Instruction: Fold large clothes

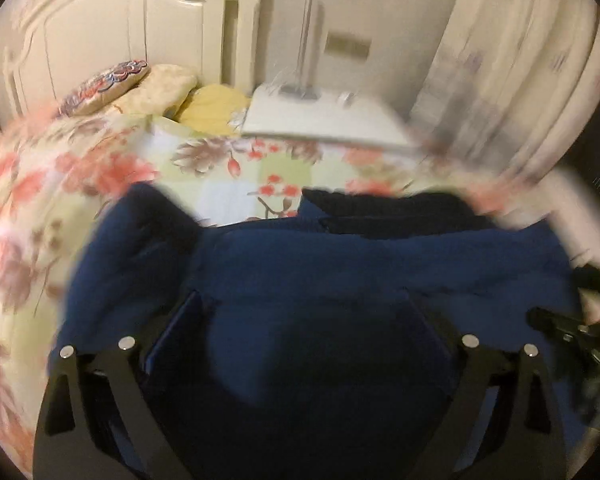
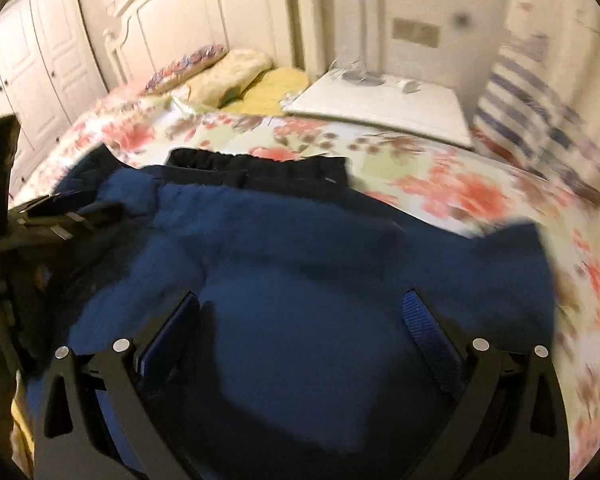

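A: Where is the blue garment (image 1: pixel 320 264) lying now?

B: It is lying on the floral bedspread (image 1: pixel 228 164), at the near side of the bed. A black waistband (image 2: pixel 260 170) is showing at its far edge. The cloth is filling the lower part of both wrist views.

A: And the jaws, are they holding it?

B: The left gripper (image 1: pixel 306 312) is standing with its fingers spread wide over the cloth, and the right gripper (image 2: pixel 302 308) is the same. I am not seeing any fabric pinched between them; they are released. Both pictures are blurred, so fine contact is hard to judge.

A: What is worrying you?

B: The two grippers are working close together; the left one is appearing at the left border of the right view. I think they could be bumping each other, or taking only one layer, so the fold is coming out crooked. Also, the near edge of the garment is seeming close to the bed's near side, so cloth could be sliding off.

A: Where is free room?

B: Far and to the right the bedspread is lying open. The pillows (image 2: pixel 228 76) and the white side table (image 2: pixel 380 100) are standing well apart, at the far end.
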### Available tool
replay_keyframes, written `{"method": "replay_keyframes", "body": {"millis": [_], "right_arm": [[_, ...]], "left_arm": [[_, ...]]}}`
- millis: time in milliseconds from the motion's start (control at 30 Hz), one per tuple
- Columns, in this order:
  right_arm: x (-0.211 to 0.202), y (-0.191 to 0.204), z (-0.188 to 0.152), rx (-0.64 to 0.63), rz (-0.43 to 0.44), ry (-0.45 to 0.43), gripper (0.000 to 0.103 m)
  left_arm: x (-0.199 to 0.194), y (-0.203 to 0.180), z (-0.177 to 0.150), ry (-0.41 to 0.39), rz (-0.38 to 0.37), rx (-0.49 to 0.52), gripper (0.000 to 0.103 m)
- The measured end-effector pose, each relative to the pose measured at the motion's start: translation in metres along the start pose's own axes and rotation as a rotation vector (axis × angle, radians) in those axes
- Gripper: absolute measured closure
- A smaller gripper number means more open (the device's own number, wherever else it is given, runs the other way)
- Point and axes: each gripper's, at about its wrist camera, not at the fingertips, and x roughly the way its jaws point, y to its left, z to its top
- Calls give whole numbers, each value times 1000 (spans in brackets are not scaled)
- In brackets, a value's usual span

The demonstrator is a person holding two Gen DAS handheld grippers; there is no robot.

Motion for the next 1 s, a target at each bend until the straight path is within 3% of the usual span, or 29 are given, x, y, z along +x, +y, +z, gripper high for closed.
{"method": "replay_keyframes", "body": {"millis": [100,167,333,433,500,700,733,800,867,900,967,1000], "right_arm": [[-68,-18,-51,26,60,-96,5],[-106,-42,-99,95,82,-113,4],[-139,-78,-194,292,155,-95,4],[-138,-72,-217,307,199,-98,4],[-128,-66,-221,311,208,-86,4],[-109,-62,-208,347,222,-85,4],[-107,-63,-208,357,230,-84,4],[-109,-64,-209,385,235,-93,12],[-114,-67,-210,411,252,-139,30],[-118,-67,-210,409,259,-171,33],[-127,-60,-209,372,229,-216,51],[-132,-56,-208,352,202,-234,56]], "left_arm": [[-65,37,-35,-61,-15,5,4],[-91,55,-63,-55,-8,39,2],[-123,94,-148,19,-41,10,2],[-125,105,-176,9,-61,-26,2],[-119,116,-183,-1,-105,-110,2],[-104,112,-161,34,-108,-149,2],[-101,109,-157,54,-150,-153,4],[-95,103,-154,66,-211,-181,11],[-91,95,-153,58,-209,-195,40],[-94,92,-154,30,-218,-204,46],[-105,88,-157,-18,-190,-197,70],[-109,85,-157,-30,-188,-199,73]]}}
